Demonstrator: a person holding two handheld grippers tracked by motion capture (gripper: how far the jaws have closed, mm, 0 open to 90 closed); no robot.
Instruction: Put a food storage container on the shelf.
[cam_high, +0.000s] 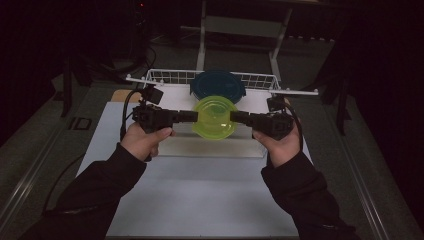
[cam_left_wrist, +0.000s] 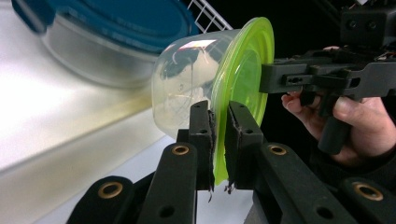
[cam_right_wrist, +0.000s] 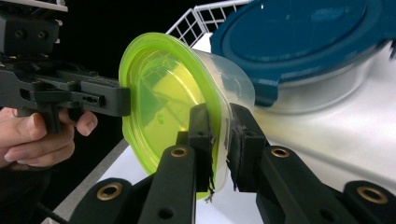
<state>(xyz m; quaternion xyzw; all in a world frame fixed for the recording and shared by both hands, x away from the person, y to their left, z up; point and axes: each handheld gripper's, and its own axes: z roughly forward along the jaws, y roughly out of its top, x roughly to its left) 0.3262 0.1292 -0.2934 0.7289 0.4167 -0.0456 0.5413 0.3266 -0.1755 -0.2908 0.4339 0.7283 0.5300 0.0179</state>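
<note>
A clear round tub with a yellow-green lid (cam_high: 215, 117) hangs in the air above the table, held from both sides. My left gripper (cam_high: 192, 116) is shut on the lid's rim at its left edge; in the left gripper view the jaws (cam_left_wrist: 219, 112) pinch the green rim (cam_left_wrist: 243, 70), and the clear tub body (cam_left_wrist: 182, 79) lies to their left. My right gripper (cam_high: 235, 118) is shut on the opposite rim; its jaws (cam_right_wrist: 219, 114) clamp the lid (cam_right_wrist: 159, 93) edge. Each gripper view shows the other gripper across the lid.
A larger container with a dark blue lid (cam_high: 217, 85) sits just behind the held tub, against a white wire rack (cam_high: 165, 76). A pale raised board (cam_high: 210, 147) lies under the tub on the white table mat (cam_high: 200, 195). Dark floor surrounds the table.
</note>
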